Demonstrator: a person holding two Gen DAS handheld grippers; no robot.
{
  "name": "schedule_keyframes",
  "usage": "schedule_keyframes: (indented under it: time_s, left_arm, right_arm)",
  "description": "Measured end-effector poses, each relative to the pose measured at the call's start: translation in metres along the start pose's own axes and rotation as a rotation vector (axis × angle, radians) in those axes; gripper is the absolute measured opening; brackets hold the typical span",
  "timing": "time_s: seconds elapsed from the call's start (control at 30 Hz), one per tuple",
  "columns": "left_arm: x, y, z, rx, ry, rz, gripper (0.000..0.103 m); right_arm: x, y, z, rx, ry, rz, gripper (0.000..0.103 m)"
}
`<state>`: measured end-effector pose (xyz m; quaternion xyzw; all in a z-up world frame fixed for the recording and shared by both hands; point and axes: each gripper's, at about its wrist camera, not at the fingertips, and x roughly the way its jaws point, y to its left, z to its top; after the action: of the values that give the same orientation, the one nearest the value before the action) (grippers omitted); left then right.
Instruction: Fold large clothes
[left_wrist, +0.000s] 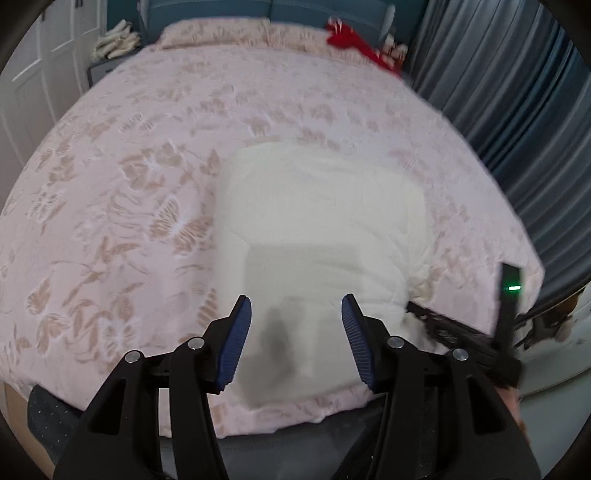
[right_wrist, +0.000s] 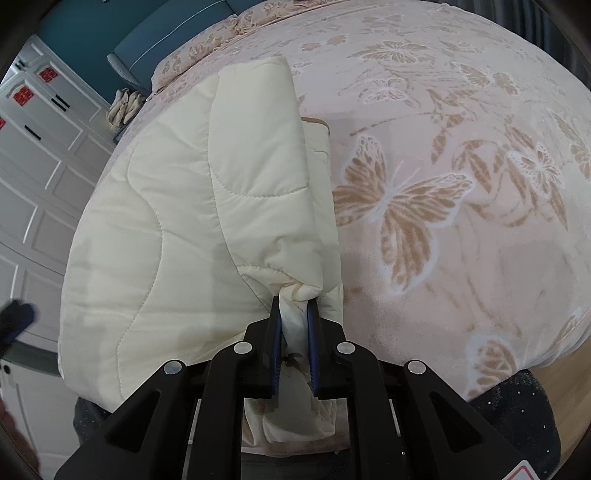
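On the bed, at seven o'clock, lies the folded quilt; the right hand-held gripper pinches its bunched corner. That thin pinch could slip and undo the fold, since the left hand-held gripper hangs open, empty.

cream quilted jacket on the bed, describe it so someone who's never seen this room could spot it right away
Start from the big bed covered by a pink butterfly-print blanket. Near its front edge lies a puffy cream quilted jacket, partly folded, one end pinched in the right gripper. It is the only plain, pale, stitched item there; the red fabric sits far off by the headboard.
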<state>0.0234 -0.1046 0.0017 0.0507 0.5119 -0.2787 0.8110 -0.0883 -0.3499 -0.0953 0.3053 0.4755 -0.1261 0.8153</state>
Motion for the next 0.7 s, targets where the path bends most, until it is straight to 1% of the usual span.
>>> schedule_keyframes:
  time_s: [0.07,0.1,0.13,0.17,0.27,0.3,0.33,0.37,0.4,0.5,0.57,0.63,0.67,0.7]
  left_arm:
    - [0.026,-0.006,0.0,0.006,0.048,0.019,0.049]
    - [0.033,-0.009,-0.001,0.018,0.049,0.058,0.049]
    - [0.039,-0.011,-0.002,0.031,0.047,0.092,0.049]
    - [0.045,-0.012,-0.002,0.035,0.052,0.108,0.05]
    - [0.054,-0.012,-0.004,0.05,0.066,0.148,0.051]
    - [0.055,-0.013,-0.004,0.055,0.067,0.158,0.051]
    - [0.055,-0.013,-0.005,0.06,0.067,0.164,0.051]
    - [0.055,-0.014,-0.006,0.065,0.068,0.171,0.051]
    - [0.055,-0.015,-0.006,0.068,0.068,0.177,0.051]
    - [0.057,-0.015,-0.006,0.068,0.072,0.185,0.051]
    - [0.058,-0.015,-0.006,0.067,0.074,0.189,0.051]
    - [0.058,-0.014,-0.005,0.063,0.073,0.187,0.052]
    - [0.056,-0.012,-0.005,0.053,0.073,0.177,0.052]
    - [0.052,-0.007,-0.004,0.028,0.071,0.157,0.056]
  right_arm:
    - [-0.003,-0.001,0.002,0.008,-0.002,0.007,0.011]
    - [-0.007,0.0,0.001,0.012,-0.006,0.012,0.015]
    - [-0.011,0.001,0.001,0.015,-0.007,0.02,0.016]
    - [-0.016,0.0,0.002,0.018,-0.011,0.028,0.018]
    - [-0.029,0.002,0.002,0.016,-0.024,0.019,0.034]
    - [-0.035,0.004,0.003,0.015,-0.034,0.009,0.037]
    - [-0.039,0.006,0.003,0.016,-0.04,0.005,0.039]
    - [-0.042,0.006,0.004,0.017,-0.041,0.002,0.043]
    - [-0.045,0.007,0.004,0.019,-0.041,-0.008,0.05]
    - [-0.044,0.005,0.004,0.025,-0.027,-0.035,0.061]
    - [-0.037,0.001,0.003,0.04,-0.005,-0.032,0.064]
    - [-0.03,-0.004,0.001,0.07,0.019,-0.004,0.065]
    - [-0.026,-0.007,0.001,0.086,0.034,0.015,0.065]
    - [-0.023,-0.008,0.0,0.096,0.045,0.028,0.067]
